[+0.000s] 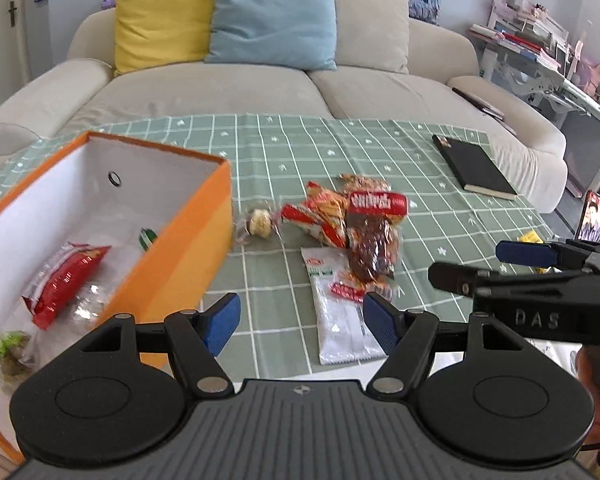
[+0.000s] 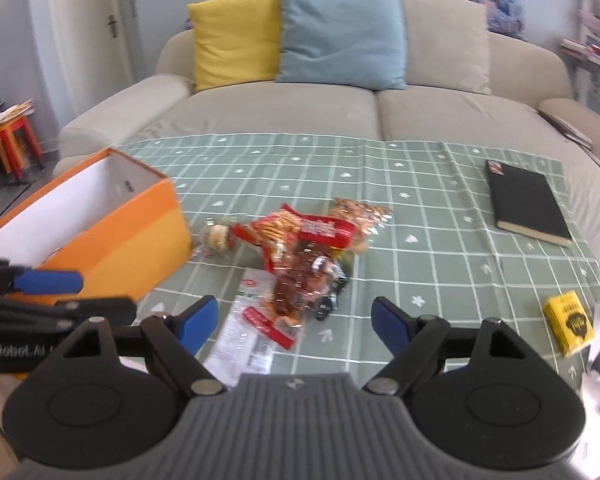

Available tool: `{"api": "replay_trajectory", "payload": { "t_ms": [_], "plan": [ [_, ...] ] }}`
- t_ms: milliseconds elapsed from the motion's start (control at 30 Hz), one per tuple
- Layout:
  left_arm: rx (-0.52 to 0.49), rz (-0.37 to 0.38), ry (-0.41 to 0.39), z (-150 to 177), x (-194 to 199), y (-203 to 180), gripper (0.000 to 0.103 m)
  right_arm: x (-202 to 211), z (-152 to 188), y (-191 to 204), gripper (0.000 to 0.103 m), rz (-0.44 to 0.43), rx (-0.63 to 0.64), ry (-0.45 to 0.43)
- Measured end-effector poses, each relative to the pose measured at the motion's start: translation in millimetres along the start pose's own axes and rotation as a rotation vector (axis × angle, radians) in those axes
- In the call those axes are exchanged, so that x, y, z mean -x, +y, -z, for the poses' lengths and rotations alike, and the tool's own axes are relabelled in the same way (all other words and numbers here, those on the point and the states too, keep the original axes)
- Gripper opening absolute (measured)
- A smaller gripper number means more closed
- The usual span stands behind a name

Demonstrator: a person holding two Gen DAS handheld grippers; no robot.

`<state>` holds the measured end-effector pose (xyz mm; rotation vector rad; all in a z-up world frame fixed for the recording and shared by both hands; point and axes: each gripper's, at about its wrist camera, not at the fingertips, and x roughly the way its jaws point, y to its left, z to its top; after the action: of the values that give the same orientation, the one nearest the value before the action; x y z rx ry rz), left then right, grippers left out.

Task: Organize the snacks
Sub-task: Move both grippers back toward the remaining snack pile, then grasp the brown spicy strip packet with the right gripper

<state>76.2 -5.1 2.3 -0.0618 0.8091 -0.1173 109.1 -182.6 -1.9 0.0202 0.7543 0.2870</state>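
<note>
A pile of snack packets (image 1: pixel 356 224) (image 2: pixel 304 248) lies mid-table on the green checked cloth (image 1: pixel 284 148). A white sachet (image 1: pixel 342 316) (image 2: pixel 246 328) lies nearest, and a small clear-wrapped round snack (image 1: pixel 258 222) (image 2: pixel 218 236) sits beside the orange box (image 1: pixel 188 240) (image 2: pixel 140 240). The box holds a red packet (image 1: pixel 62 280) and other wrapped snacks. My left gripper (image 1: pixel 300 322) hovers open just short of the white sachet, holding nothing. My right gripper (image 2: pixel 294 324) is open and empty above the pile's near edge. Each gripper shows from the side in the other's view.
A black notebook (image 1: pixel 476 168) (image 2: pixel 528 204) lies at the table's far right. A small yellow box (image 2: pixel 568 322) and a phone on a stand (image 1: pixel 594 220) sit at the right edge. A beige sofa with cushions (image 1: pixel 268 20) stands behind the table.
</note>
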Motion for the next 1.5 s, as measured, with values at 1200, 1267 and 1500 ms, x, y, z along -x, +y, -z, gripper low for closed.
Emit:
{"api": "replay_trajectory", "payload": {
  "t_ms": [1200, 1267, 1500],
  "plan": [
    [-0.015, 0.002, 0.108, -4.1, -104.3, 6.1, 0.064, -122.7, -6.7, -24.9, 0.066, -0.048, -0.188, 0.100],
    [-0.012, 0.004, 0.110, -3.7, -105.9, 6.4, 0.064, -128.8, -6.8, -24.5, 0.066, -0.054, -0.193, 0.106],
    [-0.009, 0.018, 0.113, -1.7, -111.1, 9.1, 0.065, -134.1, -9.1, -19.6, 0.045, -0.048, -0.169, 0.101]
  ]
}}
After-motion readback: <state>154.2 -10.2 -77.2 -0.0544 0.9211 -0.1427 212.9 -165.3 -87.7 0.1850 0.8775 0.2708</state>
